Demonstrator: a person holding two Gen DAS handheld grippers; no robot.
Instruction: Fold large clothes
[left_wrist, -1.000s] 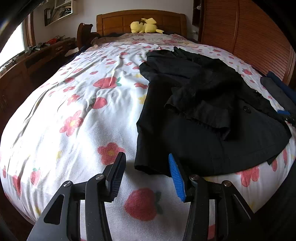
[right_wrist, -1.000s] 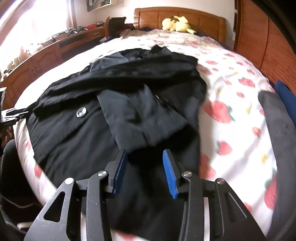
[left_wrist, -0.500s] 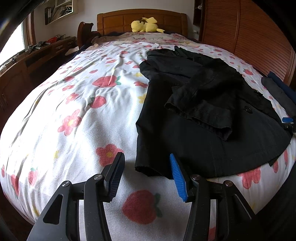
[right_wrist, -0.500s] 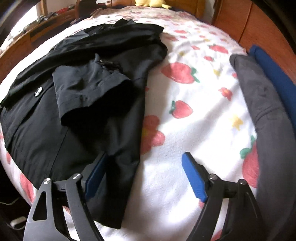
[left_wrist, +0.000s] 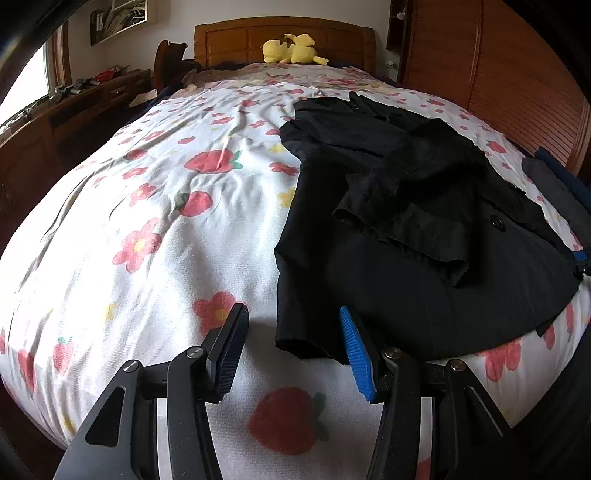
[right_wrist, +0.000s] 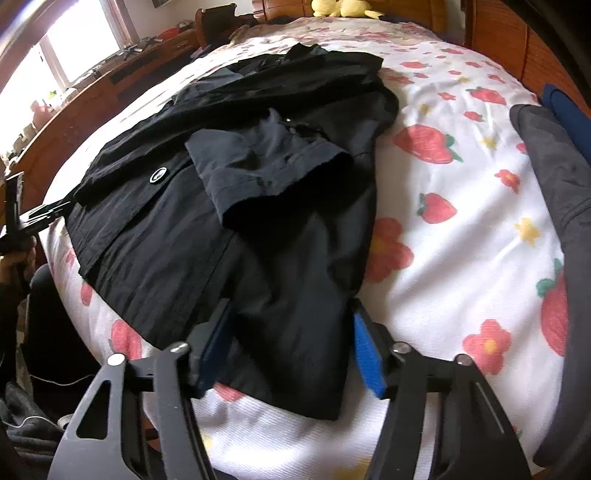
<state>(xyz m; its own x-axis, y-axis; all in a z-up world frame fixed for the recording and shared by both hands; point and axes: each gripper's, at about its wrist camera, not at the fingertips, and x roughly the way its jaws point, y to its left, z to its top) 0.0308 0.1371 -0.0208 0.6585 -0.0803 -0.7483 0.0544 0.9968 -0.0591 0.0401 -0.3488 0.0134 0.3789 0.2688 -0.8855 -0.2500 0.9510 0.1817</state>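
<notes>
A black jacket lies spread on the strawberry-print bed sheet, one sleeve folded across its front. My left gripper hovers low at the bed's near edge. It is open, with the jacket's left hem corner lying loose between its fingers. My right gripper straddles the opposite hem corner. Its jaws are closing with the cloth flat between them, and the pads do not visibly pinch it. The right wrist view shows the left gripper at the far left.
A yellow plush toy sits by the wooden headboard. Folded grey and blue clothes lie along the bed's right side. A wooden dresser stands on the left and wooden panelling on the right.
The right gripper swung from over the jacket's middle to its hem corner, opened wide, then narrowed around the cloth. The left gripper stayed put.
</notes>
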